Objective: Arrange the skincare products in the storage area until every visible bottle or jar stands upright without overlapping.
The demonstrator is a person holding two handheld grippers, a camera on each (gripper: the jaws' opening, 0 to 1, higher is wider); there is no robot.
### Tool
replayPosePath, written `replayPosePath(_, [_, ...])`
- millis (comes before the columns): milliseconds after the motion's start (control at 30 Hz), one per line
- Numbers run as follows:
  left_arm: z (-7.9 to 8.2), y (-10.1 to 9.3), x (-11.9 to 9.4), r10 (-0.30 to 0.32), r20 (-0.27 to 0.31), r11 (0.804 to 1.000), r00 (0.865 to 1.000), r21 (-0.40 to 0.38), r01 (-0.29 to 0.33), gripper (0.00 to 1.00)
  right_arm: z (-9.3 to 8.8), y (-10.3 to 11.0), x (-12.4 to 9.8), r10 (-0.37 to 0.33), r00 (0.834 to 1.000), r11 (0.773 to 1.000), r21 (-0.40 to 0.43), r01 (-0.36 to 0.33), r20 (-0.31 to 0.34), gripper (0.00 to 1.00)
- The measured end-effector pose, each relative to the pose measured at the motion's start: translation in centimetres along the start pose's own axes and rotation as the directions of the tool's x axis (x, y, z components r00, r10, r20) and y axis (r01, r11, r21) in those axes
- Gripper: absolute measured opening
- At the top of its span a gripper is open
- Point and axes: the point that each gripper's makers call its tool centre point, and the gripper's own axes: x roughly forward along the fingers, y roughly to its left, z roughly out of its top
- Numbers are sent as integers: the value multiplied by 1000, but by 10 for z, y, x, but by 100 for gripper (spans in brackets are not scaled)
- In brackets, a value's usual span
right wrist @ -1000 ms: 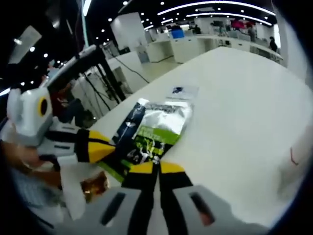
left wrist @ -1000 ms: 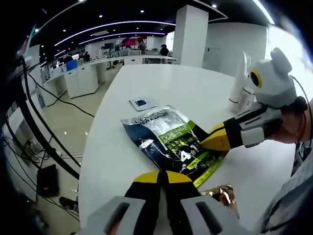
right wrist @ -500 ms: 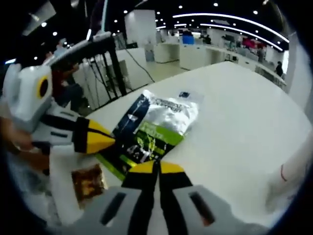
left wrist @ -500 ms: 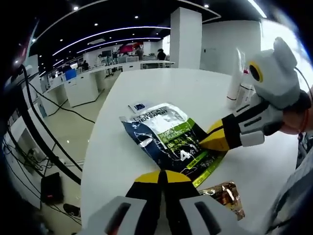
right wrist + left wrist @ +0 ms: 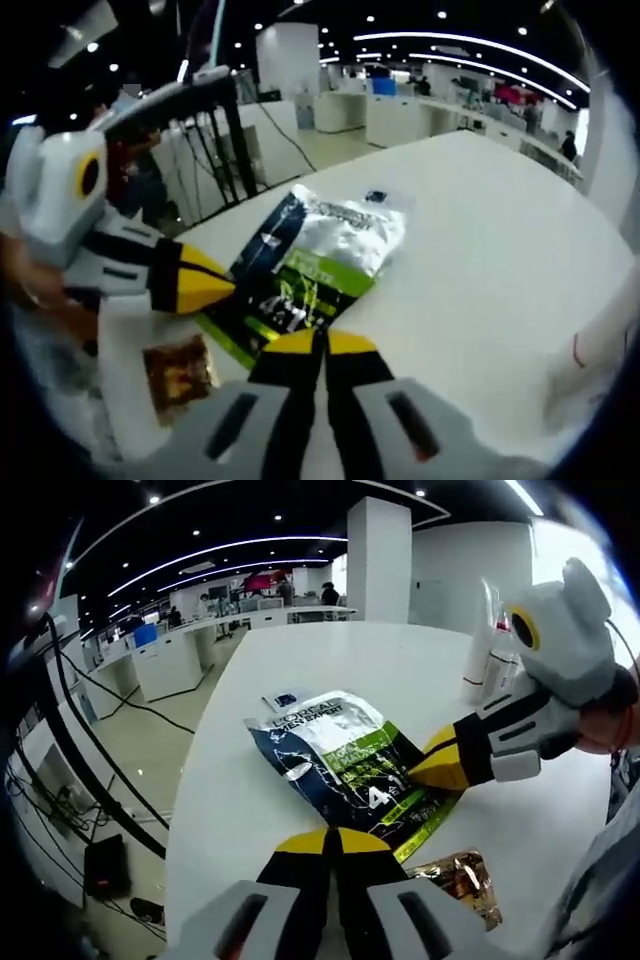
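Table: a large white round-edged tabletop [image 5: 300, 650] in an open office, seen in both views [image 5: 500, 230].
Small card: a white card with a dark blue square [image 5: 287, 697] lies flat on the table just beyond the pouch's far end; in the right gripper view it is at [image 5: 382, 197].
Pouch: a flat foil pouch in silver, dark blue and lime green with printed lettering [image 5: 345, 765] lies on the table, not upright, between the two grippers; also at [image 5: 305, 265].
Left gripper: grey body with black-and-yellow jaws [image 5: 333, 842], jaws pressed together with nothing between them, tips at the pouch's near edge; contact cannot be told. In the right gripper view it comes in from the left [image 5: 228, 291], its yellow tip at the pouch's side edge.
Gold sachet: a small crinkled gold-brown foil packet [image 5: 462, 880] lies flat near the pouch's near corner; also at [image 5: 178, 368].
Right gripper: same build, jaws closed on nothing [image 5: 320, 343], at the pouch's near end; in the left gripper view its yellow tip [image 5: 415, 773] meets the pouch's right edge.
White bottles: two white upright containers [image 5: 492, 655] stand on the table behind the right gripper, partly hidden; details too small to tell.
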Motion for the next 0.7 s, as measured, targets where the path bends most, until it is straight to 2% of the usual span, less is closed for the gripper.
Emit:
replayPosePath(167, [0, 0, 1, -3, 6, 1000, 1000, -8, 3, 2, 0, -1, 1, 1, 1000, 1000, 2, -1, 0, 2])
replayPosePath(300, [1, 1, 1, -26, -15, 999, 1000, -35, 26, 2, -1, 0, 0, 19, 1000, 1000, -6, -19, -10, 1])
replayPosePath(433, [1, 0, 0, -46, -74, 997, 996, -65, 42, 1, -2, 3, -2, 29, 999, 999, -41, -30, -25, 1])
replayPosePath(467, [-1, -1, -2, -51, -107, 996, 993, -73, 43, 1, -2, 5, -3, 27, 999, 998, -60, -28, -30, 1])
replayPosePath(567, [-1, -4, -3, -52, -124, 997, 991, -57, 45, 1, -2, 6, -6, 26, 999, 997, -70, -28, -33, 1])
replayPosePath(600, [2, -4, -9, -41, -106, 998, 994, -43, 36, 1, 3, 5, -12, 28, 1000, 998, -53, -28, -5, 1])
replayPosePath(667, [7, -4, -11, -38, -74, 998, 997, -46, 35, 1, 6, 4, -14, 25, 1000, 999, -39, -25, 10, 1])
replayPosePath(700, [13, -5, -15, -45, -48, 997, 998, -71, 41, 1, 12, 2, -19, 24, 999, 1000, 6, -24, 39, 1])
